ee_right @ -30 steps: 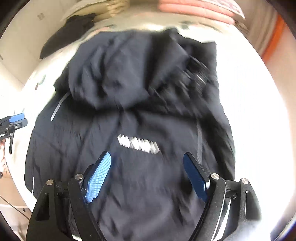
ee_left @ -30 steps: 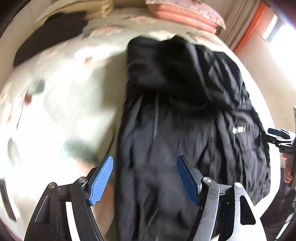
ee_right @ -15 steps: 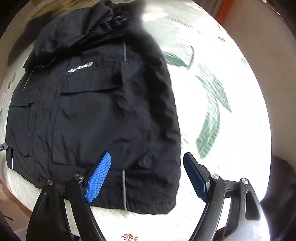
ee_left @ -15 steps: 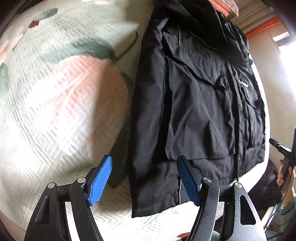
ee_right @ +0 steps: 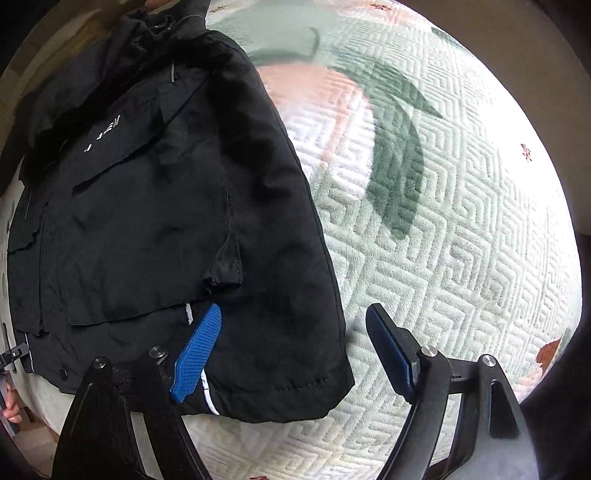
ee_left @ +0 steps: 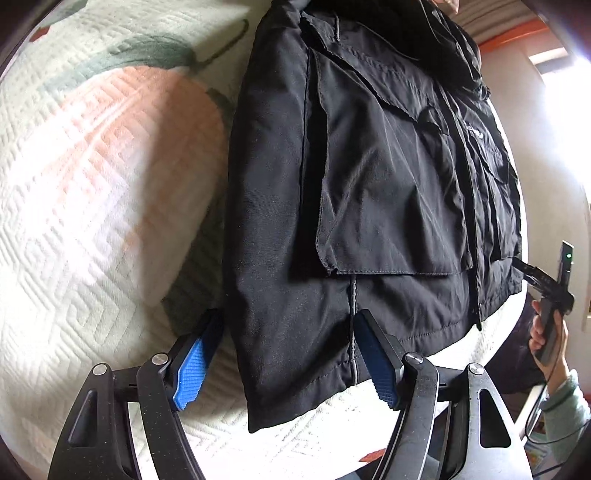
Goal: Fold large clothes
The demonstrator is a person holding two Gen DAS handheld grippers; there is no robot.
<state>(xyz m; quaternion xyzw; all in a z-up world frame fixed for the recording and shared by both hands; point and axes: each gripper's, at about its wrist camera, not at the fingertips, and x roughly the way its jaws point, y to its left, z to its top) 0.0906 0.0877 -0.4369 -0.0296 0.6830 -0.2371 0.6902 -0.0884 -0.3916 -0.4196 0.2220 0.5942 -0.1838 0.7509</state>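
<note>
A large black jacket [ee_left: 369, 177] lies flat on the bed, front up, with flap pockets and small white lettering on the chest. It also shows in the right wrist view [ee_right: 155, 206]. My left gripper [ee_left: 286, 356] is open and straddles the jacket's bottom left corner, low over the hem. My right gripper [ee_right: 293, 350] is open and straddles the bottom right corner of the hem. Neither holds any cloth. The right gripper also shows far off in the left wrist view [ee_left: 543, 280].
The jacket lies on a quilted pale green bedspread [ee_right: 461, 221] with pink and dark green flower shapes. The bed's near edge runs just below the hem. Curtains and an orange wall strip [ee_left: 517, 33] stand at the far right.
Both grippers have dropped down and pulled back from above the jacket's middle to its bottom hem corners. The jacket has not moved. Both stay open.
</note>
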